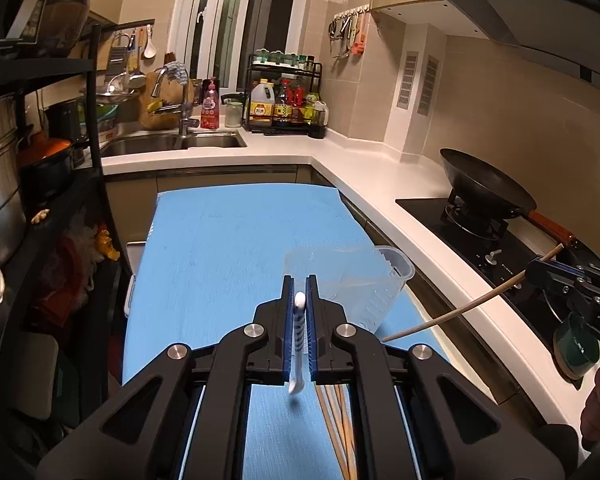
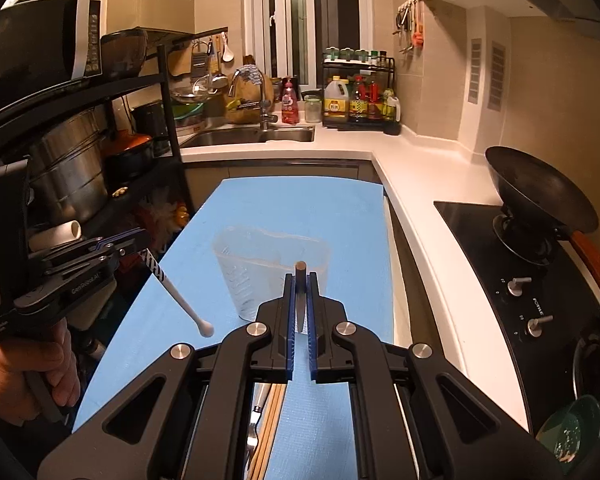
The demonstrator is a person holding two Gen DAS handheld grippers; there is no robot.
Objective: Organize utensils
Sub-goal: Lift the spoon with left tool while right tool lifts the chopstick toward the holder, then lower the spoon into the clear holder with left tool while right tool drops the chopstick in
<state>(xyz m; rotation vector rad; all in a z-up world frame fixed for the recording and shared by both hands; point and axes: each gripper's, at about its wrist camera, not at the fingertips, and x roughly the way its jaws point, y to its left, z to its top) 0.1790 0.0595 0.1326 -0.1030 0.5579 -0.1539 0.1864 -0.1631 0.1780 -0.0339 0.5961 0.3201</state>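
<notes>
My left gripper [image 1: 299,286] is shut on a white spoon with a black-striped handle [image 1: 298,328], held above the blue mat [image 1: 228,248]; it also shows in the right wrist view [image 2: 172,284]. My right gripper [image 2: 300,280] is shut on a wooden chopstick [image 2: 300,292], seen from the left wrist view [image 1: 460,312] sticking out leftward. A clear plastic measuring cup [image 2: 268,268] stands upright on the mat just ahead of both grippers; it also shows in the left wrist view [image 1: 352,280]. More chopsticks [image 1: 336,420] and a fork [image 2: 256,420] lie on the mat below the grippers.
A black shelf rack with pots [image 2: 72,168] stands to the left. A white counter [image 2: 412,184] runs along the right with a stove and a black wok [image 2: 540,200]. The sink [image 2: 252,136] and a bottle rack [image 2: 360,96] are at the back.
</notes>
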